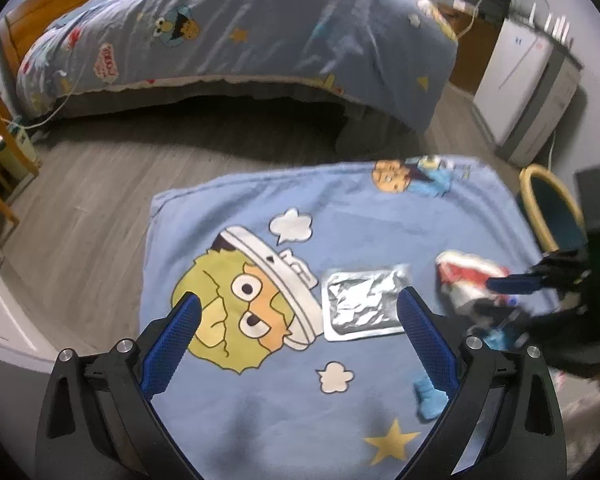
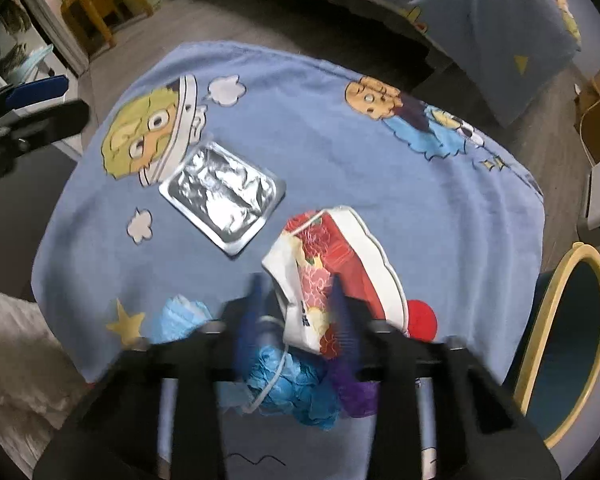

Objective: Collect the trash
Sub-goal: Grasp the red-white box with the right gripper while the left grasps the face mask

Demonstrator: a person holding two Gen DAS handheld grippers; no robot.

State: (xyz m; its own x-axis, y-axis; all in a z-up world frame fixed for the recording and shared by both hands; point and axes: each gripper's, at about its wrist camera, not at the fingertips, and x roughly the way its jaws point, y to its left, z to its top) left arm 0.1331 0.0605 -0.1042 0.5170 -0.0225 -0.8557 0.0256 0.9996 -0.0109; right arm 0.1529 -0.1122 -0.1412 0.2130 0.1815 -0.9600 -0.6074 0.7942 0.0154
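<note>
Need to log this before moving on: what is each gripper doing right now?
Left gripper: jaws wide open, empty, above the silver foil pouch.
Right gripper: jaws narrowed around the red-and-white printed wrapper.

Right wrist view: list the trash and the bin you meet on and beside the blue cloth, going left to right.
Silver foil pouch → red and white wrapper → red cap → yellow-rimmed bin.

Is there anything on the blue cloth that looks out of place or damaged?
Yes. Litter lies on the cartoon-print cloth: a crumpled silver foil pouch beside the yellow character's face, a creased red-and-white paper bag between the fingers of the right gripper, and crumpled blue material below it.
</note>
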